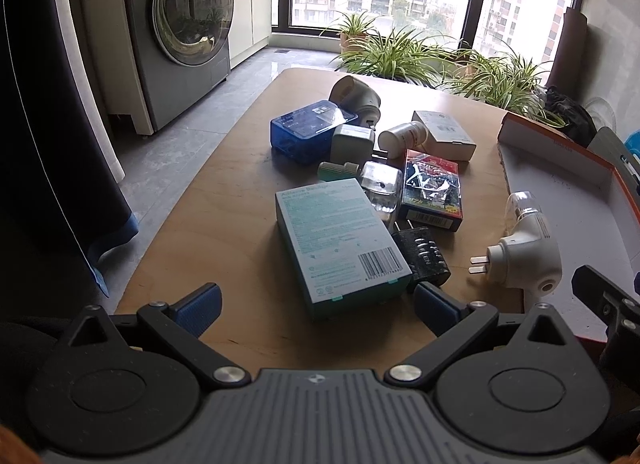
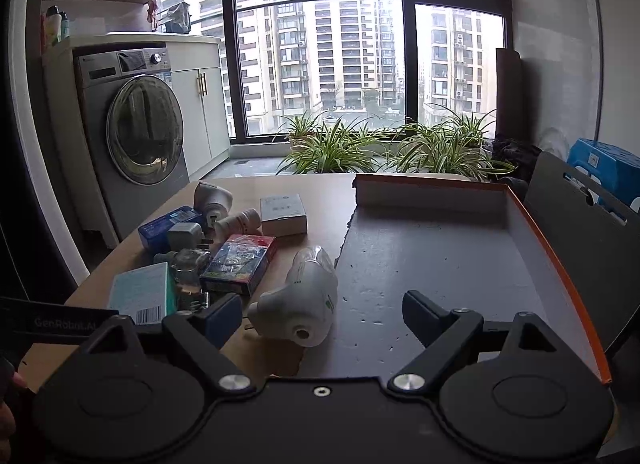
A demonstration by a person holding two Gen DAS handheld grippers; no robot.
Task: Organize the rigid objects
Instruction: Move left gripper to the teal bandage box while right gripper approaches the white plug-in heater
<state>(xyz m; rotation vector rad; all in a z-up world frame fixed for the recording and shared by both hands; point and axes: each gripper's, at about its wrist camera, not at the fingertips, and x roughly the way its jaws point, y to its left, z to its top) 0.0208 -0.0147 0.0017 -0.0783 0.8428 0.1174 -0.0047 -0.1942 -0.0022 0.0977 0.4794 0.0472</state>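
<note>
- Left gripper [image 1: 316, 300]: jaws wide, empty; teal matte carton [image 1: 340, 240] lies frame centre, on wood table [image 1: 208, 224].
- Right gripper [image 2: 322, 314]: wide, empty; glossy white plug-in vaporizer [image 2: 300, 304] between its tips, straddling the edge of grey tray [image 2: 440, 256].

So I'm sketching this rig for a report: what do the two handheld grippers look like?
The left gripper has black linkage arms with silver pivot bolts, blue finger pads and a ribbed grey body. The right gripper is all black apart from silver bolts and one blue pad. White "GenRobot.AI" lettering shows on a black part at the right view's left edge.
</note>
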